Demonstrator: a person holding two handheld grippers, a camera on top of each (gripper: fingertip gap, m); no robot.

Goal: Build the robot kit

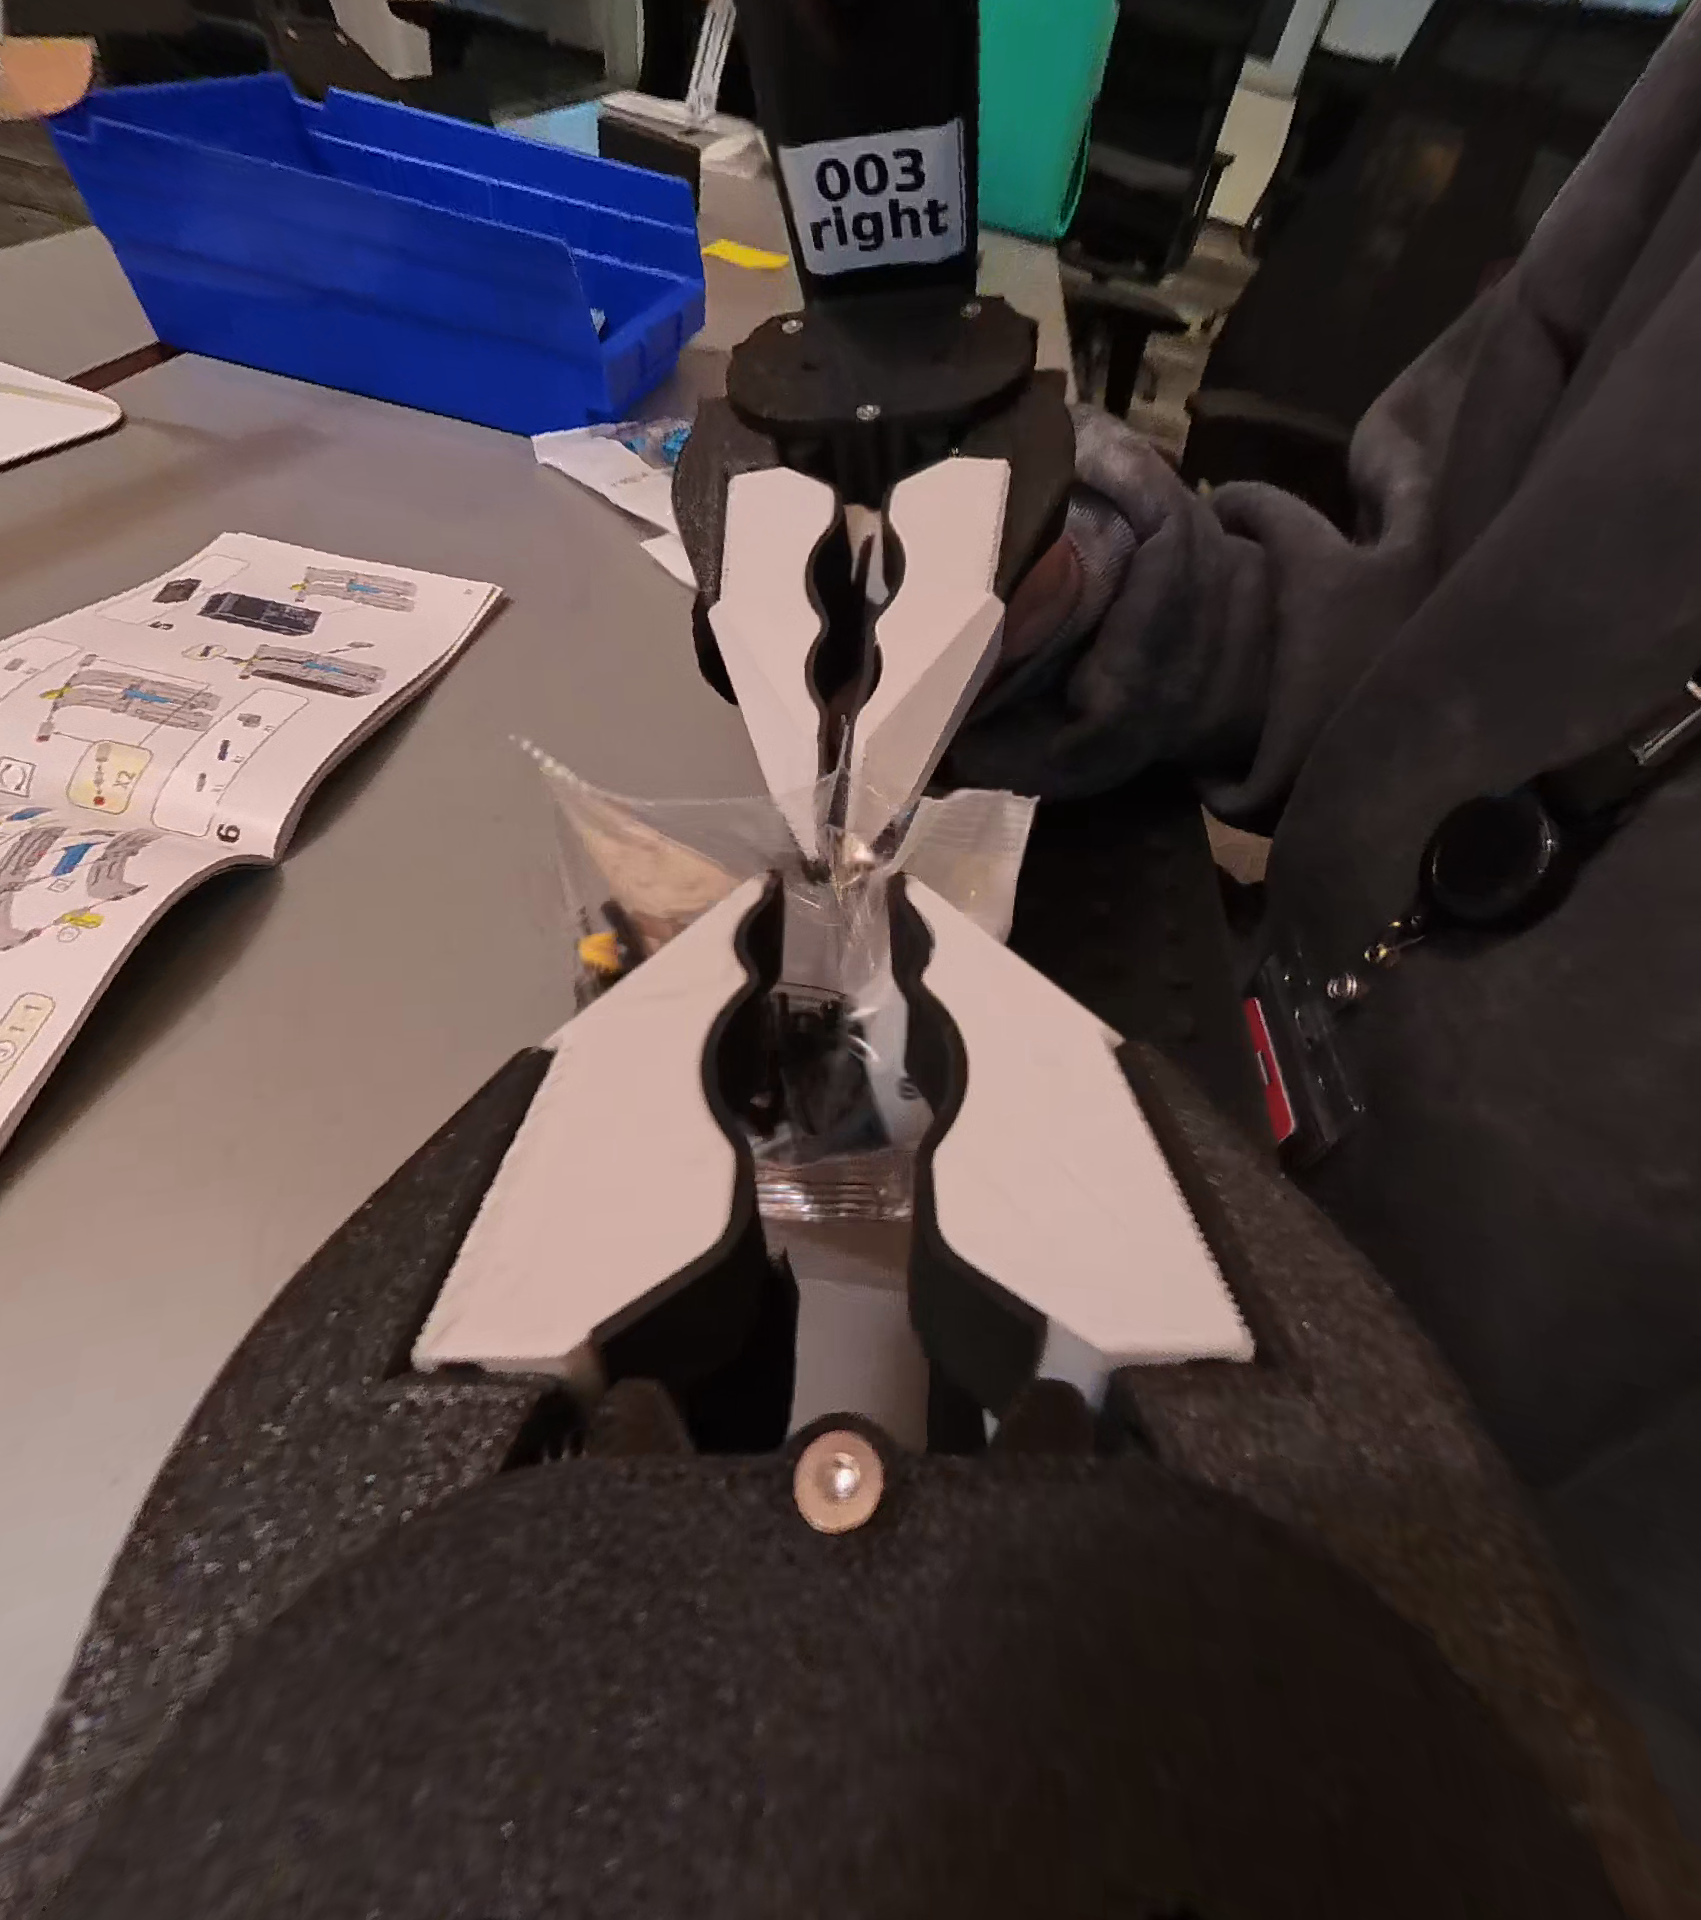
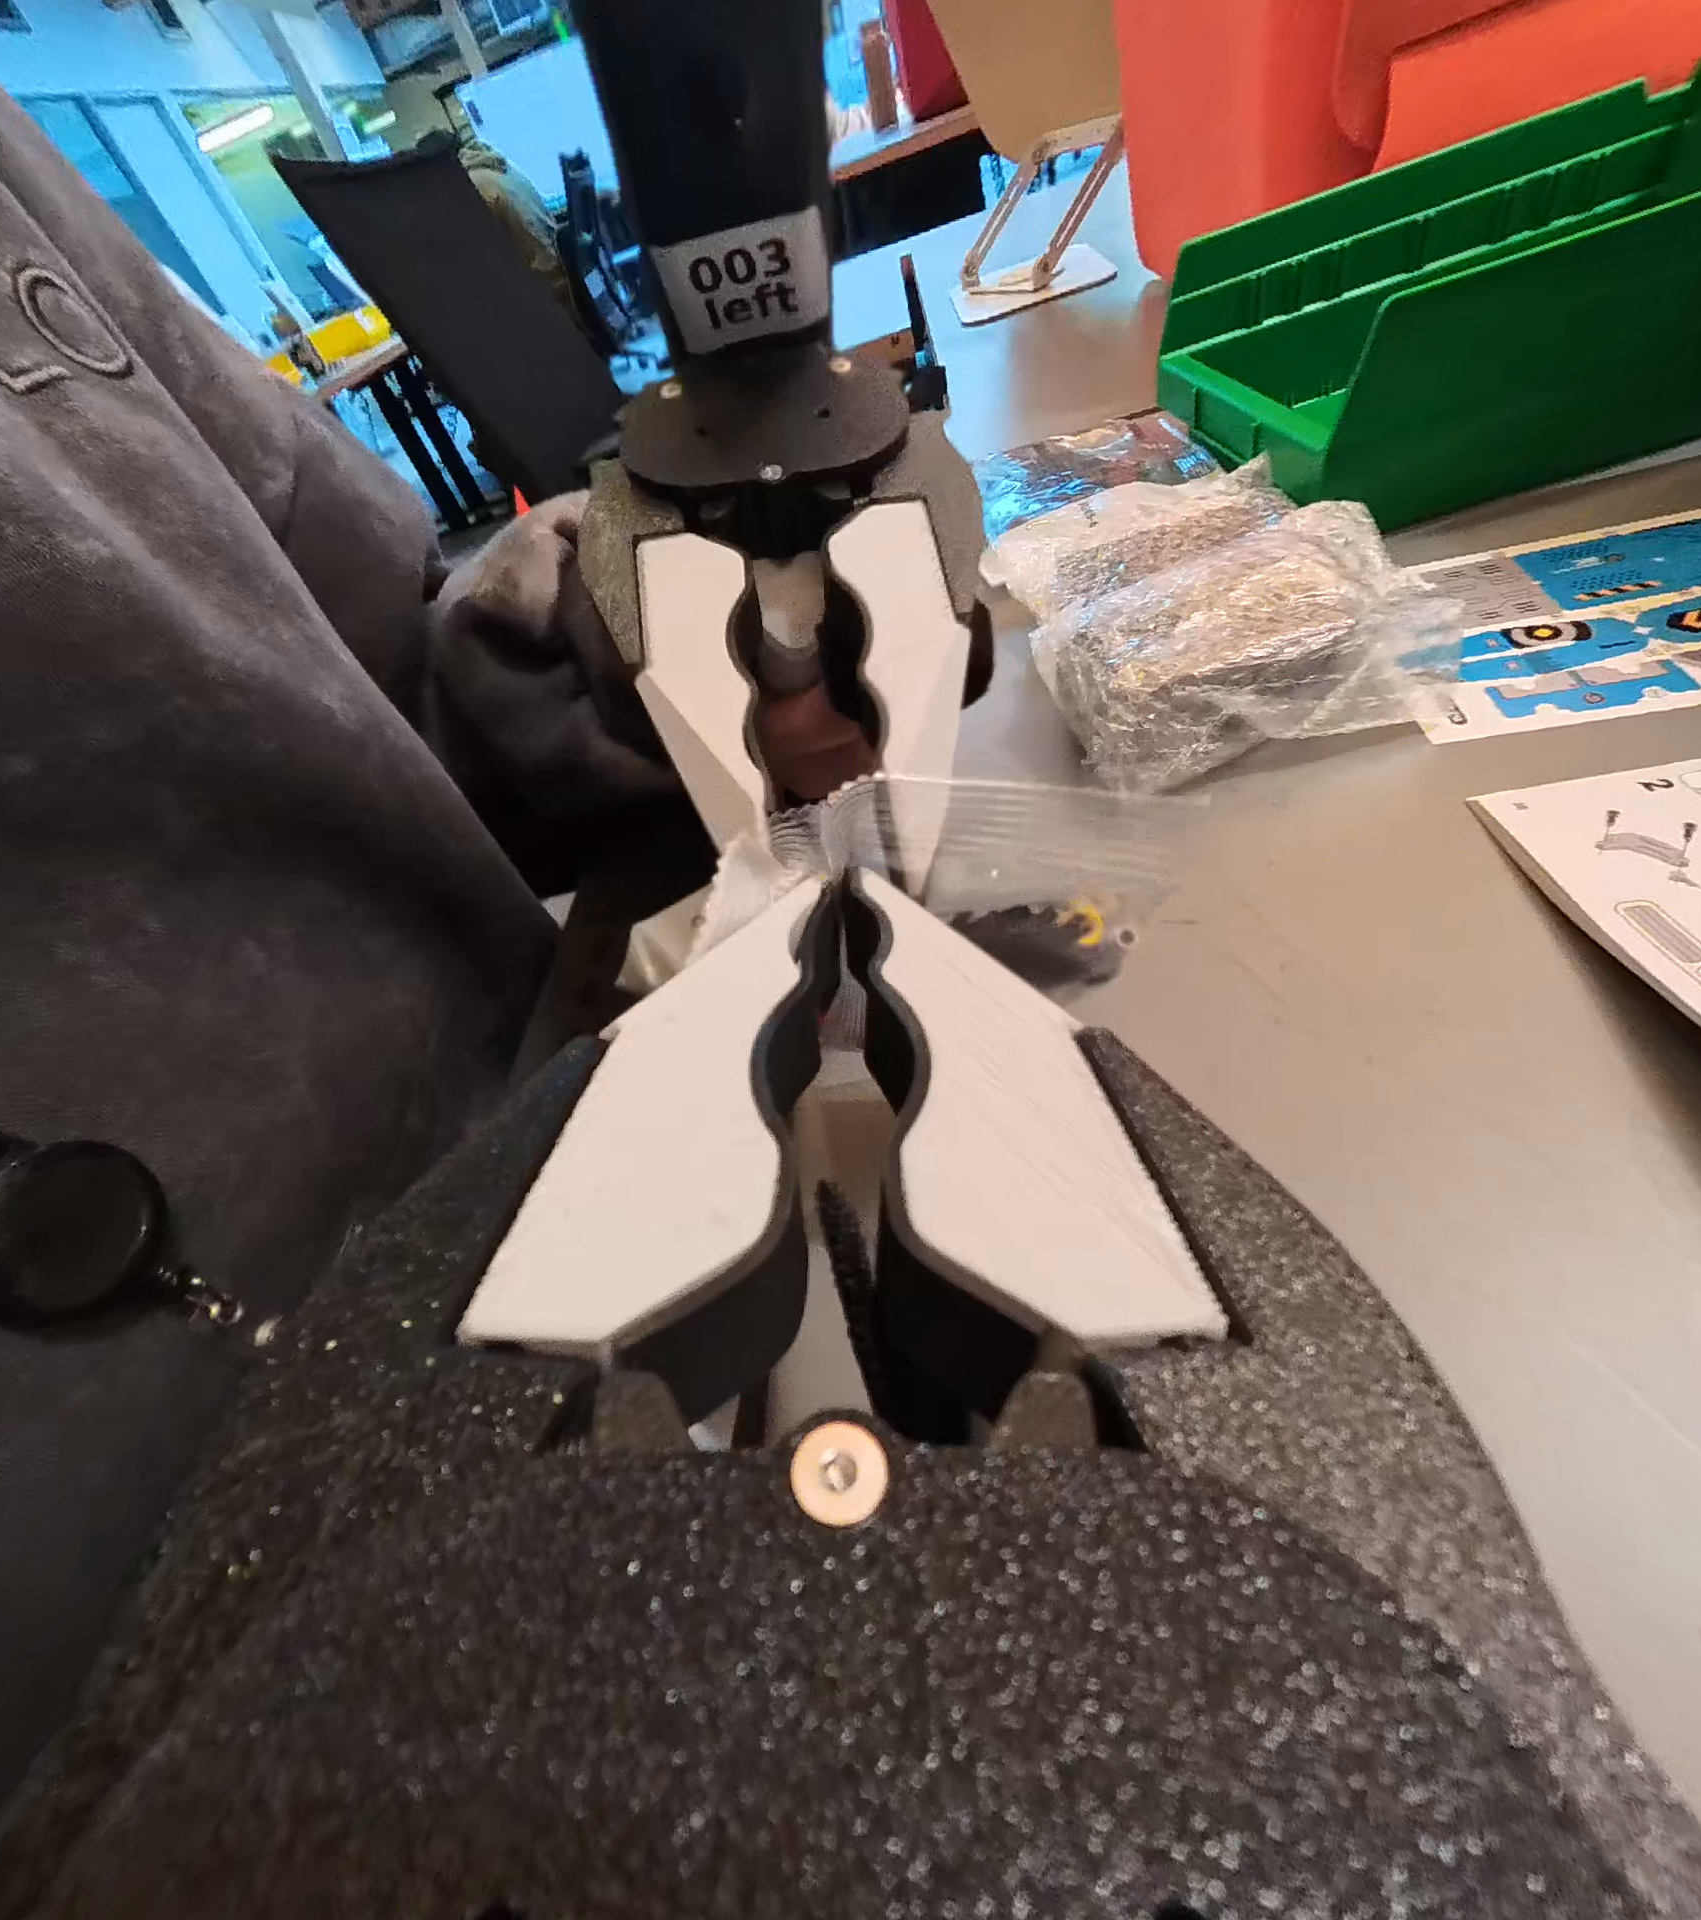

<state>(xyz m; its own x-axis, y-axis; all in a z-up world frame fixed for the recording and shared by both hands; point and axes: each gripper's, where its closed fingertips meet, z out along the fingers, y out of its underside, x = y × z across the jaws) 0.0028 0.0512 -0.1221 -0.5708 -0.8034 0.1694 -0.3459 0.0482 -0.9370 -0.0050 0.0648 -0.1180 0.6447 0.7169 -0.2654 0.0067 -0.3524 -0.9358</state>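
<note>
bag: small clear plastic bag (image 1: 648, 842) with black and yellow bits inside, hanging just above the grey table (image 1: 430, 997), strung between the two grippers that meet tip to tip dead centre in both views
right gripper (image 2: 841, 881): jaws pinched all but together on the bag's top edge, film crumpled at the tips
left gripper (image 1: 835, 885): narrow, a slim gap left between the tips with bunched film in it, so we'd say it's gripping the bag too, right next to the other pinch
booklet: open instruction booklet (image 1: 181, 748) lying flat at 9 o'clock from the bag in the left wrist view
bins: blue bin (image 1: 389, 260) at 11 o'clock there; green bin (image 2: 1448, 343) at 1 o'clock in the right wrist view
other stuff: crinkly wrapped bundle (image 2: 1210, 623) at 2 o'clock, sticker sheet (image 2: 1635, 623) just past it
person: dark sweatshirt (image 2: 150, 727) close behind the grippers, badge reel (image 1: 1490, 862) clipped on
</note>
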